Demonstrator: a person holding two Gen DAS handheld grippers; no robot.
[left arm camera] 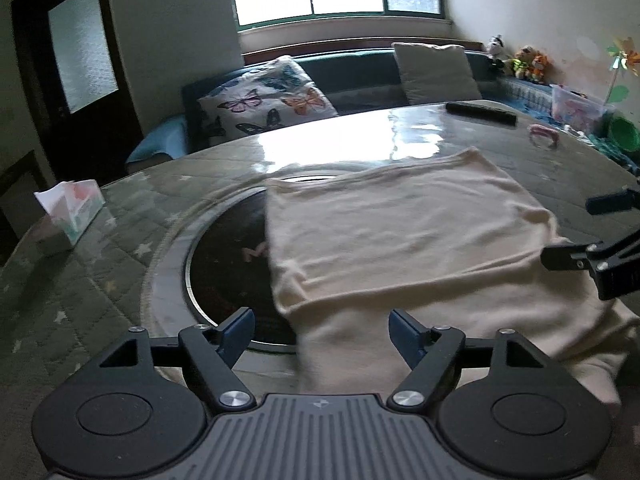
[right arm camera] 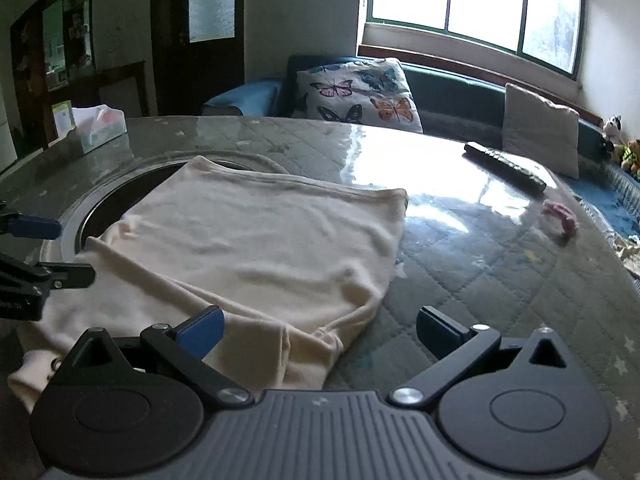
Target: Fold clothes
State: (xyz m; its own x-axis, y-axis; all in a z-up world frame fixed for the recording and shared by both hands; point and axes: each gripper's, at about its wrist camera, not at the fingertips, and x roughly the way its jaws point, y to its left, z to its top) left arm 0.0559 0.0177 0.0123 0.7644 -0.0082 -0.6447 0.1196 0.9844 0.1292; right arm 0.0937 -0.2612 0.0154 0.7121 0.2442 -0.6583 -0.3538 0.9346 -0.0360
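While both pairs of fingers are standing apart and empty, we are hovering the left gripper (left arm camera: 321, 330) and the right gripper (right arm camera: 320, 330) over the cream garment's (left arm camera: 400, 236) near edge at the table's (left arm camera: 100, 280) near side.

The left gripper (left arm camera: 321, 330) hangs with its blue-padded jaws spread wide over the near edge of a folded cream knit garment (left arm camera: 400, 236). The garment lies flat on the glass-topped round table (left arm camera: 120, 240), partly covering its dark circular inset (left arm camera: 228, 264), and the right gripper (left arm camera: 576, 232) pokes in from the right edge.

Both the left gripper (left arm camera: 321, 330) and the right gripper (right arm camera: 320, 330) share a ribbed grey body, black linkage arms with silver screws, round black discs and blue-padded fingers (left arm camera: 239, 329).
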